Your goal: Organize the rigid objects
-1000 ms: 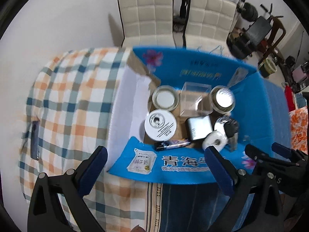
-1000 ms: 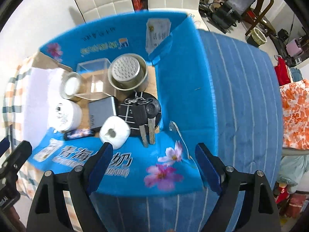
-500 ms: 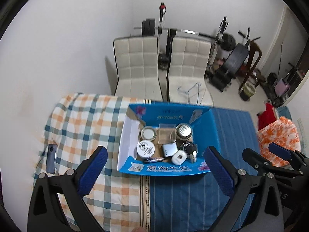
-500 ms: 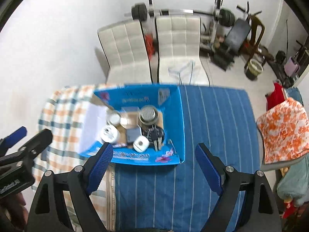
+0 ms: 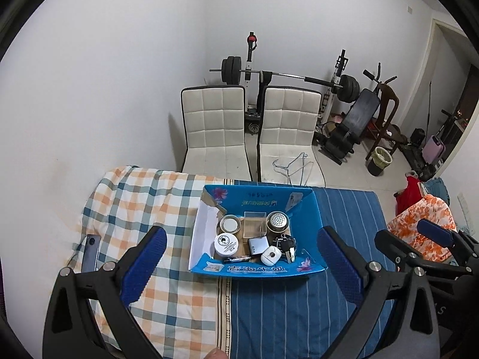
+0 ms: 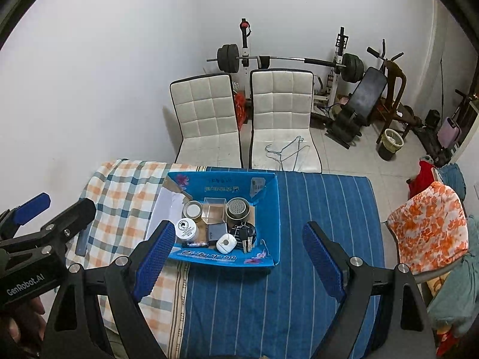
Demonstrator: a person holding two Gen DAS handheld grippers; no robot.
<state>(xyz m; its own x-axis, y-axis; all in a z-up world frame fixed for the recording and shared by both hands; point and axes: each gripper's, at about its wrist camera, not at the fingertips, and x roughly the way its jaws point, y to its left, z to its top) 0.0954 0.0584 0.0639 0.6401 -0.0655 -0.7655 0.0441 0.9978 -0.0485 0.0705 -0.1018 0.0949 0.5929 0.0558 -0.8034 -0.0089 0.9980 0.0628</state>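
A blue cardboard box (image 5: 312, 224) (image 6: 271, 206) lies on the bed far below both grippers. Inside it are a white round tin (image 5: 226, 244) (image 6: 186, 228), a metal jar (image 5: 230, 224), a clear plastic case (image 5: 254, 226) (image 6: 214, 211), a steel cup (image 5: 277, 220) (image 6: 237, 208), a grey square device (image 5: 258, 244), a white rounded gadget (image 5: 270, 255) (image 6: 226, 243), keys (image 5: 287, 246) (image 6: 246, 236) and a dark pen-like stick (image 5: 237, 259). My left gripper (image 5: 239, 264) is open and holds nothing. My right gripper (image 6: 239, 258) is also open and bare. Each gripper shows at the edge of the other's view.
The bed has a checked cover (image 5: 140, 203) on the left and a blue striped cover (image 5: 299, 308) on the right. A phone (image 5: 90, 252) lies on the checked part. Two white chairs (image 5: 214, 125), weight equipment (image 5: 344, 89) and an orange patterned cloth (image 6: 431, 224) stand beyond.
Both grippers have risen well away from the box, which now looks much smaller. The view has tilted up to show the chairs and wall. Both stayed open.
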